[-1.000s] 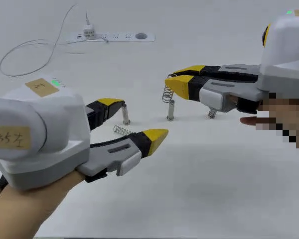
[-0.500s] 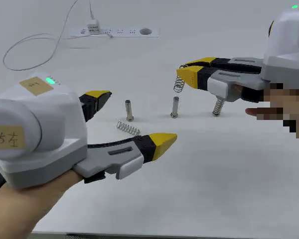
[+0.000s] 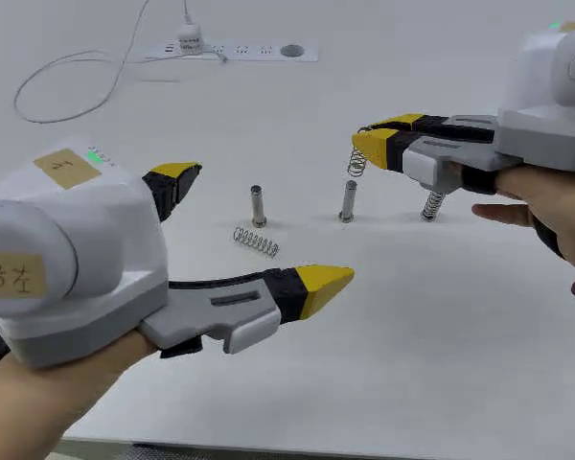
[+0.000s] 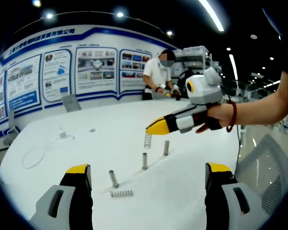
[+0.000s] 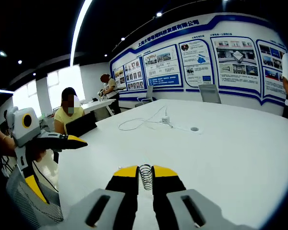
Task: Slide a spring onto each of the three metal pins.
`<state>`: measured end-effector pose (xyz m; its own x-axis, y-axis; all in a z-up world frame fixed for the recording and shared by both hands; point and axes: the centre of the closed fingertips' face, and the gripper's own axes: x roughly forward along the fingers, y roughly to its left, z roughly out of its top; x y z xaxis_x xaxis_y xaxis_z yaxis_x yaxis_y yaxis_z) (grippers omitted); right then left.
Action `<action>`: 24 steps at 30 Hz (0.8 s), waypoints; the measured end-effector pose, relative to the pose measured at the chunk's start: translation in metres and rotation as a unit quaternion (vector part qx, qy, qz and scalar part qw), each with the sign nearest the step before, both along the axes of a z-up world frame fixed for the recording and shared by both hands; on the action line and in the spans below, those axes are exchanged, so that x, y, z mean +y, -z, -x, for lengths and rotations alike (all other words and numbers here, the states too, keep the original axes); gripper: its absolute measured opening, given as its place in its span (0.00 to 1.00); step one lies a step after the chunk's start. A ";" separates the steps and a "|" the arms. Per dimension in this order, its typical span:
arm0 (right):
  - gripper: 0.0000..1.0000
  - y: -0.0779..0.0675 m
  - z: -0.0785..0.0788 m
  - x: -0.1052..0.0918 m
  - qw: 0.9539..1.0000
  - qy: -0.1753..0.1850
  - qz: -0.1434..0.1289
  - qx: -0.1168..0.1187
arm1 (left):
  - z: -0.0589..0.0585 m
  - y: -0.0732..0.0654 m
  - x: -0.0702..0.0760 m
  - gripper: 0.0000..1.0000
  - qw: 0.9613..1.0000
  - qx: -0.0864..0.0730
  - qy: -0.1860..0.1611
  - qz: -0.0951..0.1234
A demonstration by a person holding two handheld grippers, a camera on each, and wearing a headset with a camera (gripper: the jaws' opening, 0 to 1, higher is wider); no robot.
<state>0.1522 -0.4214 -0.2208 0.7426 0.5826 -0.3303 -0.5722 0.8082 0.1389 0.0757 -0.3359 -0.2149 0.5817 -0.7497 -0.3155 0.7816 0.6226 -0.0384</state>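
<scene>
A spring (image 3: 356, 163) is gripped in the right tool (image 3: 368, 142) just above the middle pin (image 3: 348, 201) of 3; the left tool (image 3: 259, 227) is held wide open over the desk (image 3: 412, 316).

Handwritten "55" on tan label (image 3: 12, 277), left gripper (image 3: 254, 226), wall posters (image 4: 93, 64) unreadable

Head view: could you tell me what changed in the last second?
The left hand-held gripper opened wider. The right hand-held gripper, shut on a steel coil spring, carried it from beside the top of the middle metal pin to just above it. Unchanged: the sprung right pin, the bare left pin and the loose spring.
</scene>
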 end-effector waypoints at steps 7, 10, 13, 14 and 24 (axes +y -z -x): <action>0.11 0.014 -0.004 -0.002 1.000 0.001 0.011 0.010 | 0.001 0.002 0.000 1.00 1.000 -0.002 0.005 -0.003; 0.11 0.018 -0.004 -0.003 1.000 0.001 0.010 0.014 | 0.001 0.002 0.000 1.00 1.000 -0.002 0.006 -0.001; 0.11 0.021 -0.004 -0.003 1.000 0.001 0.009 0.016 | 0.001 0.004 -0.001 0.99 1.000 0.000 0.007 -0.001; 0.11 0.022 -0.004 -0.003 1.000 0.001 0.008 0.016 | 0.001 0.004 -0.001 0.99 1.000 0.001 0.007 -0.002; 0.11 0.026 -0.008 -0.002 1.000 0.000 0.014 0.010 | 0.003 0.009 -0.001 0.97 1.000 0.007 0.008 -0.002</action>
